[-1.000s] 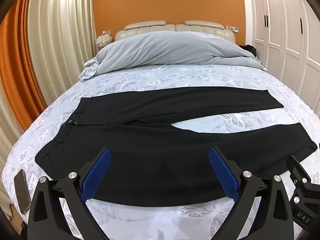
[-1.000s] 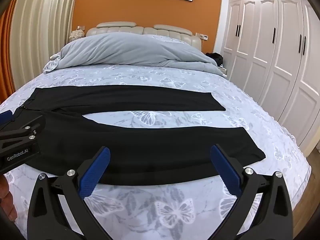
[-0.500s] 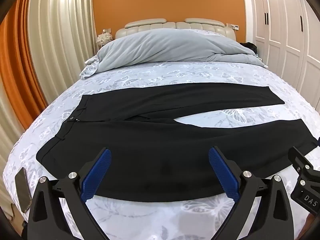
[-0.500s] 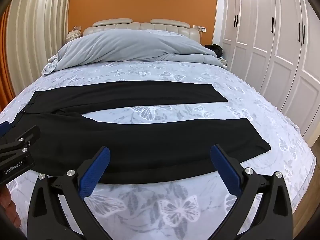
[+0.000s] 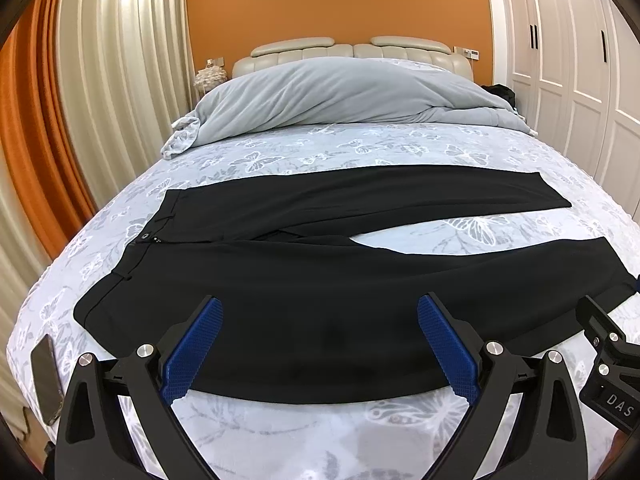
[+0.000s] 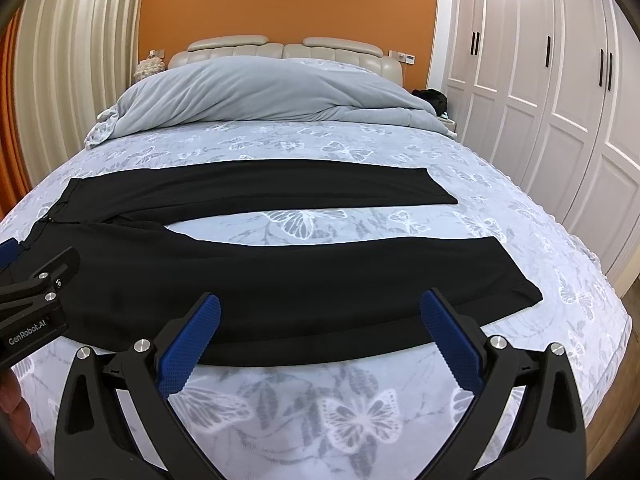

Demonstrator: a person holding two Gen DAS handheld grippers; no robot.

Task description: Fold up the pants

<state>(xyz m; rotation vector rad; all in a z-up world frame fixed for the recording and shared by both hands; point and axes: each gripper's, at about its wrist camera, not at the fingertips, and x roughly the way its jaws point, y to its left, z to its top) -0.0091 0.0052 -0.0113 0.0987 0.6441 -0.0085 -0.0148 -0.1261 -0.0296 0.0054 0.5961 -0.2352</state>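
Black pants lie flat across the bed, waistband at the left, both legs spread apart toward the right. My left gripper hovers open over the near leg's thigh part, blue pads wide apart, nothing between them. Over the near leg's lower part, close to the front edge of the cloth, my right gripper is open too. Each gripper's body shows at the edge of the other's view.
A grey duvet is bunched at the headboard. The butterfly-print sheet covers the bed. A dark phone lies at the bed's left corner. White wardrobe doors stand to the right, curtains to the left.
Both grippers have drawn back and risen slightly, so the pants sit a little lower and farther in view. The pants have not moved.
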